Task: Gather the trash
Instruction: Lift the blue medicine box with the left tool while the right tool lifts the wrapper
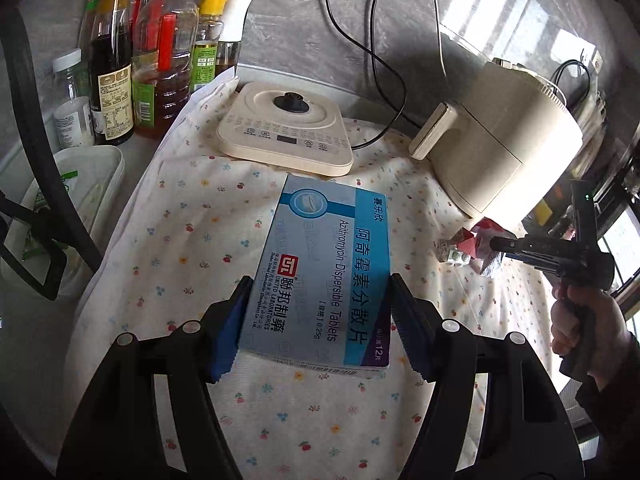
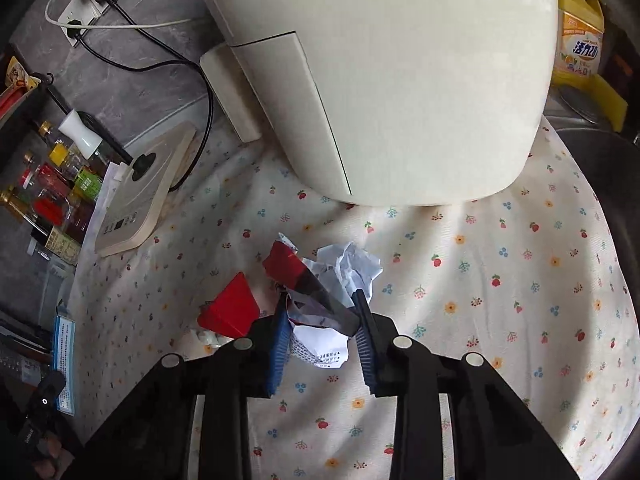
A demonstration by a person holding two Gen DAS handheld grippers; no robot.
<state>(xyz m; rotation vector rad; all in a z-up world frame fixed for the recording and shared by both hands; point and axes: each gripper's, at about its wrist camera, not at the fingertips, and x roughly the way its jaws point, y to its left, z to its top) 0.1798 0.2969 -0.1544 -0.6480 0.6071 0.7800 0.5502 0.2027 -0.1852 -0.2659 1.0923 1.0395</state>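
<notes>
Left hand-held gripper (image 1: pixel 320 320): pads clamped on both long edges of the blue medicine box (image 1: pixel 320 272), box carried above the flowered cloth (image 1: pixel 180 240) of the table.
Right hand-held gripper (image 2: pixel 322 340): jaws narrowed around the crumpled wrapper (image 2: pixel 316 304), red-and-silver foil with white printed paper; pads appear to press its sides.
Remaining trash: crumpled white paper ball (image 2: pixel 352 268) touching the wrapper's far side; red carton piece (image 2: pixel 230 308) just beside the left pad; small blister fragment under it, hard to make out.
Location: all loose scraps lie on the cloth, just in front of the cream air fryer (image 2: pixel 380 80).
Handling note: wrapper is light and springy; grip likely needs to be firm and low on the bundle before lifting.
Risk: neighbouring paper ball may snag and drag along.
Advice: lift straight up, clear of the fryer's base.
</notes>
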